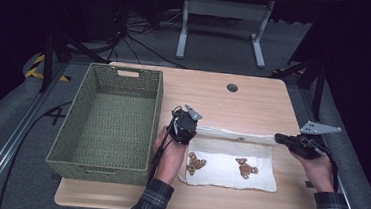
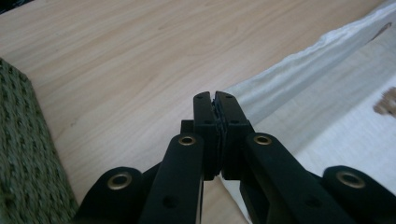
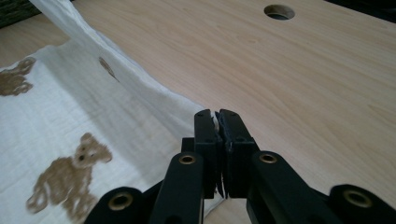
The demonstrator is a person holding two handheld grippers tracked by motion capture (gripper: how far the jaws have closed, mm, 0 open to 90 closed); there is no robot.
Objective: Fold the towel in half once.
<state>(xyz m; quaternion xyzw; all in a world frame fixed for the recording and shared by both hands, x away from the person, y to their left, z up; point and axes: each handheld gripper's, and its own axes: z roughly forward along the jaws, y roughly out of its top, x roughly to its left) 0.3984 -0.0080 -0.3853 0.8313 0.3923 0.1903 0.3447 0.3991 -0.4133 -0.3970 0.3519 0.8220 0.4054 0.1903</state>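
Table evenly lit, surroundings dark; near black jaws blurred, no glare.

No lettering, label, brand or number can be read anywhere. The white cloth (image 1: 231,163) pinched in both pairs of fingers carries only brown teddy-bear prints (image 3: 70,179), with no words on them.

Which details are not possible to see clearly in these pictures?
- Cloth corners: pinched inside the left gripper and right gripper, hidden by the black jaws.
- Small brown print near the cloth's far fold: too small in the high view.
- Basket: cut off by the left gripper view's edge.
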